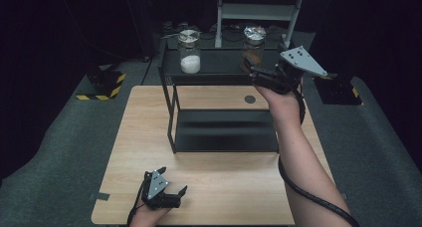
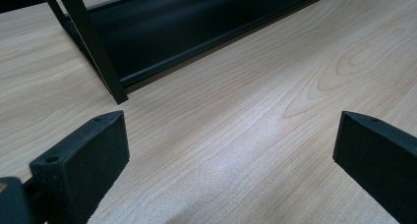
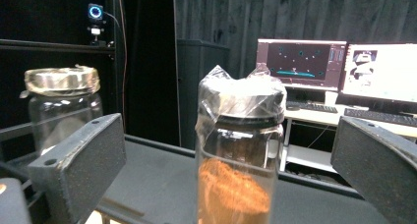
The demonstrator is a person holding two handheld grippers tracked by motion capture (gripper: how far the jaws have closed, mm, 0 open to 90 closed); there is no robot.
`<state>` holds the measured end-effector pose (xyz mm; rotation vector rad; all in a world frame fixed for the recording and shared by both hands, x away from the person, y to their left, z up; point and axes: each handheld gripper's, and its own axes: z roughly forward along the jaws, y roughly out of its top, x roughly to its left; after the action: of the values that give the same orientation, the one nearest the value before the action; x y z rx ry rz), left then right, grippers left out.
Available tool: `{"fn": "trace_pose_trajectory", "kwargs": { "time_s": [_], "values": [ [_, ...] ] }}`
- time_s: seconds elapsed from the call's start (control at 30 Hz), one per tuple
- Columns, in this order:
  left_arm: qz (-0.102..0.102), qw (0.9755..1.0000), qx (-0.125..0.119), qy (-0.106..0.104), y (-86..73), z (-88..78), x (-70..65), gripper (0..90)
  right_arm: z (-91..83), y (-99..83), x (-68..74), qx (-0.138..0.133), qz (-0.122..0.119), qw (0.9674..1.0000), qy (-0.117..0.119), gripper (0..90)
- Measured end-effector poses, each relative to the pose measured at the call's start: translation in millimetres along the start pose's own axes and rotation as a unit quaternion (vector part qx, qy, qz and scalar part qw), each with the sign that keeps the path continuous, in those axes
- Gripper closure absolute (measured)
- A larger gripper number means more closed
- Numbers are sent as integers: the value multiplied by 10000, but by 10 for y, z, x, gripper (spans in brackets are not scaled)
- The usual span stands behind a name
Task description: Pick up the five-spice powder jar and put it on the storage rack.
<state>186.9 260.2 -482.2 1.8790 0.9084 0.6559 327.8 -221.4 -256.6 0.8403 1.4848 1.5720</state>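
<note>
Black gripper (image 1: 249, 67), grey triangular plate

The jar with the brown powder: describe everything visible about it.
The jar with the brown powder is clear glass, upright on the top shelf of the black rack, towards its right end. Crinkled clear film covers its silvery lid. Orange-brown powder fills its lower part. It stands between the open fingers of the right gripper, which do not touch it.

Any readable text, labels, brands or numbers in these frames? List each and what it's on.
None readable.
Left monitor: graphics on a dark screen, any text too small and blurred.
Right monitor: a pale window, content blurred.
Jar with orange-brown contents: no label in sight, foil-like wrap over the lid.
Jar with white contents: no label in sight.
Hazard-striped floor plate: yellow-black stripes, no words.
</note>
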Motion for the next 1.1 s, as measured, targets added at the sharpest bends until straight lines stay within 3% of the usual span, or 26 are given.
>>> {"fn": "trace_pose_trajectory", "kwargs": {
  "time_s": [1.1],
  "values": [
    [93,10000,-19,20,-6,-4,-20,8,-842,-670,107,276,-462,9982,278,0]
  ]
}}
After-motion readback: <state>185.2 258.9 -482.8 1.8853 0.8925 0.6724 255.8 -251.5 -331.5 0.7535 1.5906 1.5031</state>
